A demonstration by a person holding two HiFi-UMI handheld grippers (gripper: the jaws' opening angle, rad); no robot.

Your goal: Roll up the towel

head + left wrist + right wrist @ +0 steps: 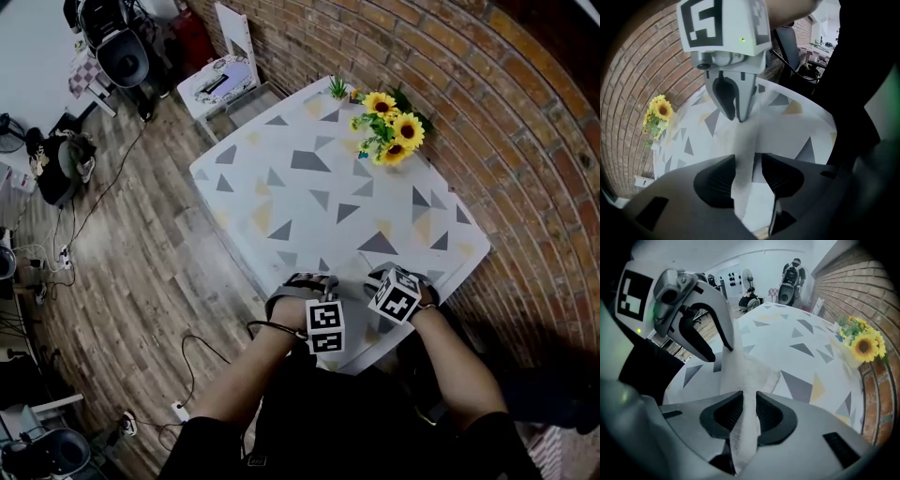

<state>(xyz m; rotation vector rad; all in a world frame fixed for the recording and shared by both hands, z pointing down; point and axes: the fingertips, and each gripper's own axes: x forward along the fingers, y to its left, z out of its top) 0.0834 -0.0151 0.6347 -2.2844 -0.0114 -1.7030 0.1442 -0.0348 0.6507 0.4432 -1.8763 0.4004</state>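
Note:
A white towel hangs as a narrow gathered strip between my two grippers, over the near edge of the table with its triangle-patterned cover. In the left gripper view, the left gripper stands open around the strip, with a gap at one pad. The right gripper is shut on the towel, which fills the space between its pads. Each gripper shows in the other's view, the right gripper and the left gripper, at the strip's far end. In the head view the left gripper and right gripper sit side by side; the towel is hidden there.
A bunch of sunflowers stands at the table's far corner, against the brick wall. A white chair is beyond the table's far-left end. Cables lie on the wooden floor to the left.

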